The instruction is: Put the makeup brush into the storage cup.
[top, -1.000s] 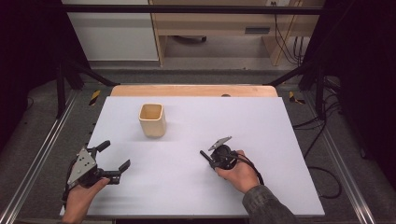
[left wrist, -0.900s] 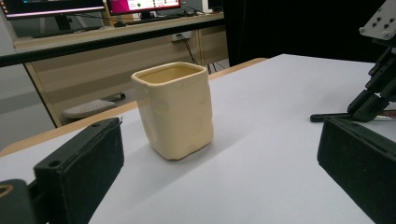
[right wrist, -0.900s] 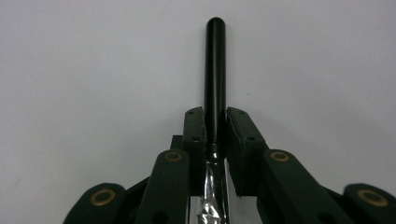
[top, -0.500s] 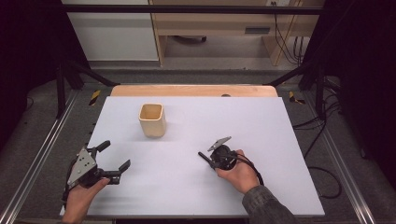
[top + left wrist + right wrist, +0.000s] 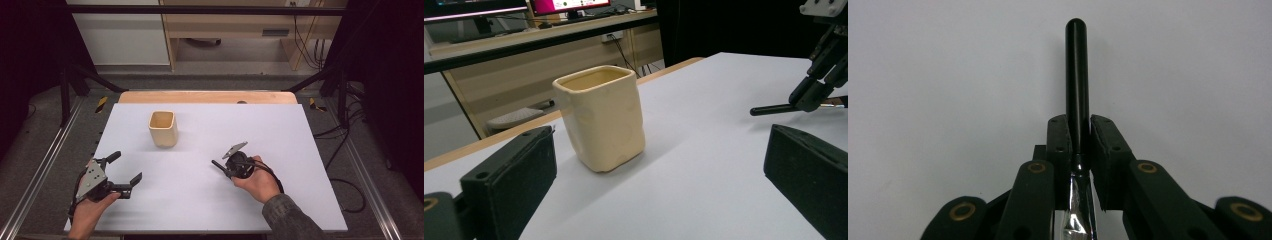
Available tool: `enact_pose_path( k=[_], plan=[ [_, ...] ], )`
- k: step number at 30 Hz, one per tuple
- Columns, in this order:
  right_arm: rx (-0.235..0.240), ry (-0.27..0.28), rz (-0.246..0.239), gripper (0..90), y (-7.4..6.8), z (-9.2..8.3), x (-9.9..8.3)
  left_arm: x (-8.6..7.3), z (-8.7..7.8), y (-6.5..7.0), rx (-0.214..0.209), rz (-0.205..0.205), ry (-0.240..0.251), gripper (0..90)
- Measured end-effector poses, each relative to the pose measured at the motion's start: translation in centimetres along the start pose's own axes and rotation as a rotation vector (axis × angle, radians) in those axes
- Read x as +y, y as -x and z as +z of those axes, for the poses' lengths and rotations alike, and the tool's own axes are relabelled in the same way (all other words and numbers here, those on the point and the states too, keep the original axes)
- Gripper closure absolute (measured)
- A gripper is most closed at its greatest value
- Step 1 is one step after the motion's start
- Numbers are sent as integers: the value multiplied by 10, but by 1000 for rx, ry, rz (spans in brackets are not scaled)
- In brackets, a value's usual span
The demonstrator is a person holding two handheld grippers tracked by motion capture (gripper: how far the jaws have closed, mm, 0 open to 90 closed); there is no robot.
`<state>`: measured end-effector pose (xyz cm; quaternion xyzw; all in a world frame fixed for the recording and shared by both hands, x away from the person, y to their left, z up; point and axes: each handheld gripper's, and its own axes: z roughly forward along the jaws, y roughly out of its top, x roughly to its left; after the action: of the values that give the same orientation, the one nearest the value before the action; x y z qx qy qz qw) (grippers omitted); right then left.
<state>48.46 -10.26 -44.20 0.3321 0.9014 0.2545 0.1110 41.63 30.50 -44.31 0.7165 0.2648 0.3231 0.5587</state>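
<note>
- My right gripper (image 5: 1079, 131) pinches the black-handled utensil (image 5: 1076, 75), handle pointing forward, ready for the cup (image 5: 163, 128).
- My left gripper (image 5: 126, 168), jaws spread empty near the worktop's (image 5: 300, 150) front-left corner, faces that cup to steady it.

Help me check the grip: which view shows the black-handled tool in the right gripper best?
The right gripper view: the black-handled tool sticks out straight ahead, clamped between the right gripper jaws, with a shiny metal part behind them. The high view shows it small, as a thin dark stick. The left gripper view catches the handle from the side, far off.
</note>
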Motion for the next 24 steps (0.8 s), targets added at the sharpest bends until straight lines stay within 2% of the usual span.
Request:
enact_pose_path(
  k=[1, 2, 6, 7, 9, 13, 16, 24],
  plan=[
    [3, -3, -7, 795, 0, -1, 1, 1, 1, 0, 0, 14, 5, 1],
    [4, -1, -6, 795, 0, -2, 2, 0, 1, 1, -3, 5, -3, 1],
    [4, -16, -36, 795, 2, -8, 6, 2, 3, 3, -3, 23, 7, 1],
    [9, -17, -37, 795, 2, -9, 7, 2, 3, 5, -8, 14, -3, 1],
    [5, -18, -53, 796, 3, -12, 9, 3, 4, 7, 11, 33, -8, 0],
    [11, -28, -68, 795, 1, -13, 12, 6, 6, 12, 12, 38, -6, 0],
    [12, -32, -74, 795, 0, -15, 16, 7, 7, 15, 5, 47, -8, 0],
    [14, -55, -128, 795, -3, -21, 33, 12, 14, 26, -15, 61, -8, 4]
  ],
)
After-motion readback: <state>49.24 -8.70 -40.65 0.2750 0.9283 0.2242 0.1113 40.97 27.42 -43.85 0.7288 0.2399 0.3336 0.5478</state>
